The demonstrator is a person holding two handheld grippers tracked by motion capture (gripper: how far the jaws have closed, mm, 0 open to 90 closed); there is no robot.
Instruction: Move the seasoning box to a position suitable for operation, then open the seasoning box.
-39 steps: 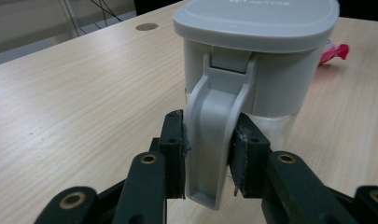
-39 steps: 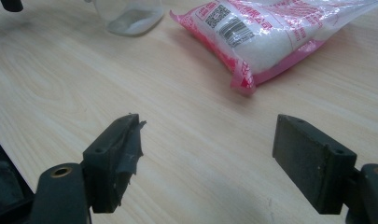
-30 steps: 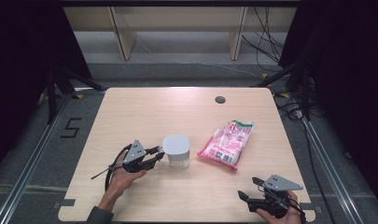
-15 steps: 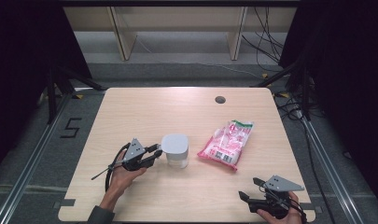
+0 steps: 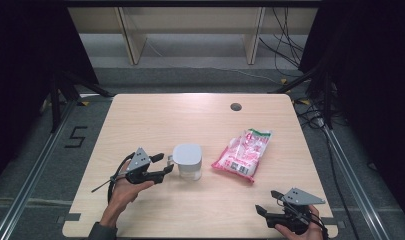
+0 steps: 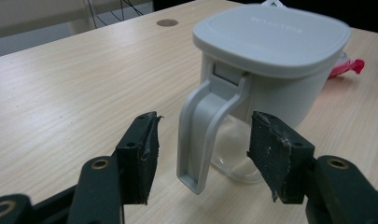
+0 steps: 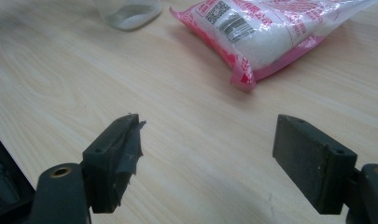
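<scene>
We note the left gripper (image 6: 203, 156) jaws have just been opening, straddling the jug (image 6: 270, 70) handle (image 6: 206, 126) untouched; the right gripper (image 7: 224, 158), near the jug, gapes empty.

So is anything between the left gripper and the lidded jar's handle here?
Nothing visible. The left gripper has just been opening, and the handle of the jar stands between its jaws, untouched by either pad.

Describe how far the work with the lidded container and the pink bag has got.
Done: little shows; the lidded container stands closed, the pink bag lies sealed beside it. In hand: the left hand-held gripper straddles the container's handle, jaws just opened, pads clear of it. Left: the right hand-held gripper is open, touching nothing.
</scene>
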